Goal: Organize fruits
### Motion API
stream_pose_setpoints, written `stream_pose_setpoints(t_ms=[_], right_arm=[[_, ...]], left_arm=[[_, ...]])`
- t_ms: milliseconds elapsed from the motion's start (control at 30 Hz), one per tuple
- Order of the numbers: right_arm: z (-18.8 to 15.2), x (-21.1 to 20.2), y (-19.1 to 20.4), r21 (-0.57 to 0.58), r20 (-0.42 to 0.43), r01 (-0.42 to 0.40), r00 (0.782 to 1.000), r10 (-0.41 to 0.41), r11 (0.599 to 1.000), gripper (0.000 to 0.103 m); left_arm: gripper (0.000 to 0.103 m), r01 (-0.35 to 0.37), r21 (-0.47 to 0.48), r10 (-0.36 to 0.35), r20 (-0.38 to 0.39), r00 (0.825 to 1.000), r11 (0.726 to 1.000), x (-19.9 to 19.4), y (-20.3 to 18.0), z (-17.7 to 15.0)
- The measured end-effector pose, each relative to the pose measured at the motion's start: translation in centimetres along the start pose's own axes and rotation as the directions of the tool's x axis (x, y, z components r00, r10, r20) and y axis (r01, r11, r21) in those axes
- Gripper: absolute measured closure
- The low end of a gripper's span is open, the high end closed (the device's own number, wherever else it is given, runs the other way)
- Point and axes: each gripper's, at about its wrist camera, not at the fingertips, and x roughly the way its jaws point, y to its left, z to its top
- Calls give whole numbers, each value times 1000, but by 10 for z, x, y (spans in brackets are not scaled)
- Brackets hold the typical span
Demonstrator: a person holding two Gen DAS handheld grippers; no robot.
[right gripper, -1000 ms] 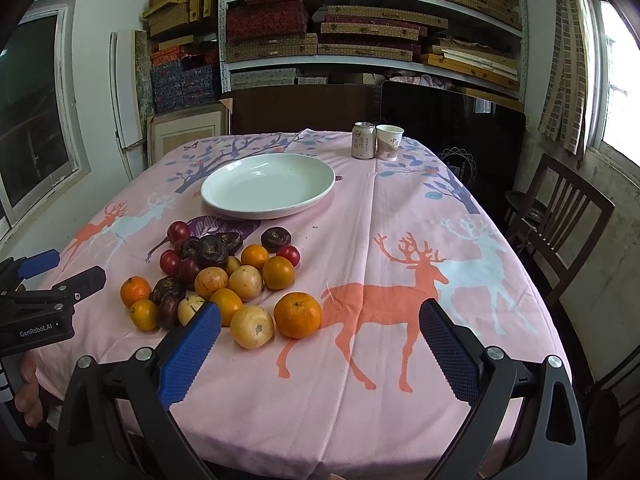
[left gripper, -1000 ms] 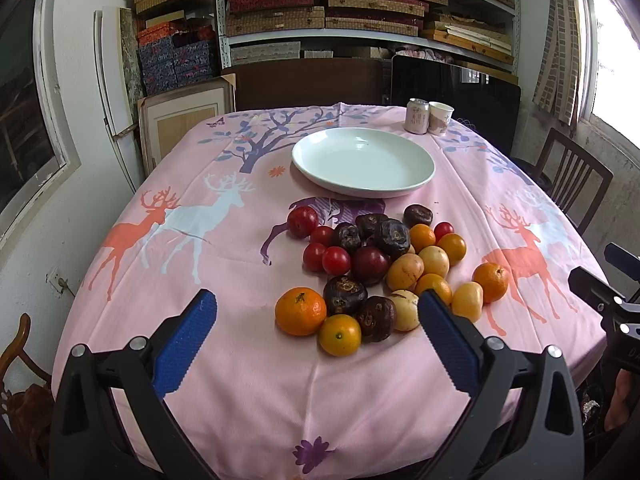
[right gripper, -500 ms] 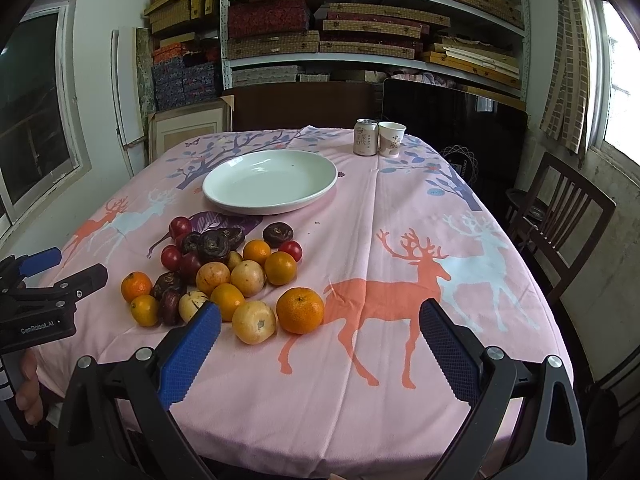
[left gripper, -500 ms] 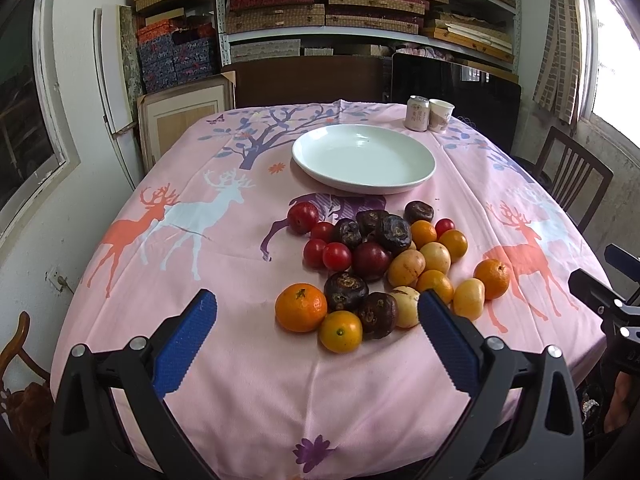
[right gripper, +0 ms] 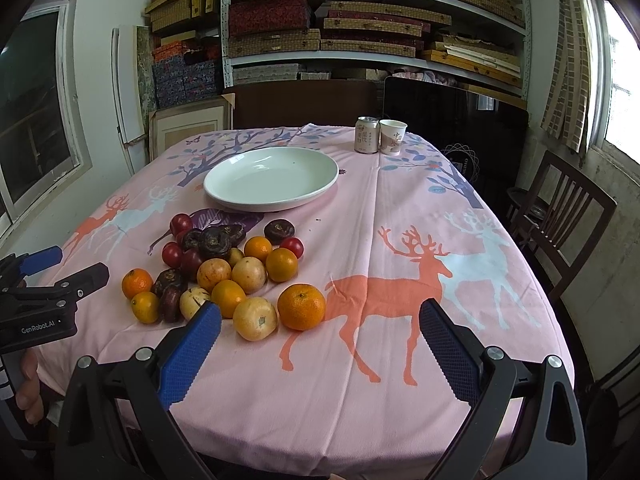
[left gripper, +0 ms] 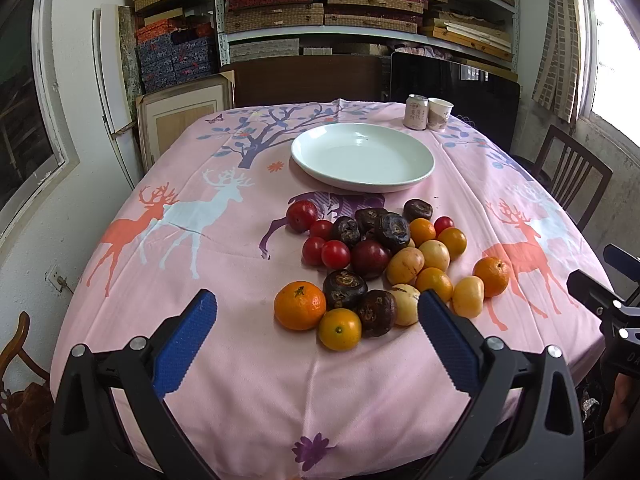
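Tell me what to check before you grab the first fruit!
1. White plate empty, room for fruit: ok.
2. Left gripper open, holding nothing: ok.
3. Right gripper open, holding nothing: ok.
4. Big orange at the pile's edge, free on its right side to grab: ok.
5. Can and paper cup stand behind the plate, out of the way: ok.
6. Fruit firm enough to squeeze: cannot tell.
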Motion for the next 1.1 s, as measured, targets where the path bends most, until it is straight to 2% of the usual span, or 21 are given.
stream_pose_setpoints(t_ms=[367,567,667,767,867,1000,1100], right_arm=[[-1,1,0,-2,-3,-1,1000,1,1000,4],[-9,15,-6,12,-47,-6,999,6,1000,4],[-15,30,-16,39,-97,-14,995,17,999,4],[-17,44,-21,65,-140,-30,989,39,997,4],[-17,52,-20,65,-154,-41,987,50,997,4],[-17,61,-19,59,-176,-53,982,63,997,4],[-18,66,-21,65,-193,-54,979,65,996,4]], left_arm=[[4,-3,-3,3,-9,1000,1000,3,1,-4],[4,-13,22,14,-55,998,1000,22,9,-17],[4,59,-3,-59,-57,997,998,33,23,-32],[4,94,-43,-99,-112,989,995,51,37,-43],[4,69,-26,-72,-135,988,997,63,38,-48],[4,-3,66,8,-73,997,998,62,26,-45],[5,-17,79,22,-66,998,997,64,31,-38]])
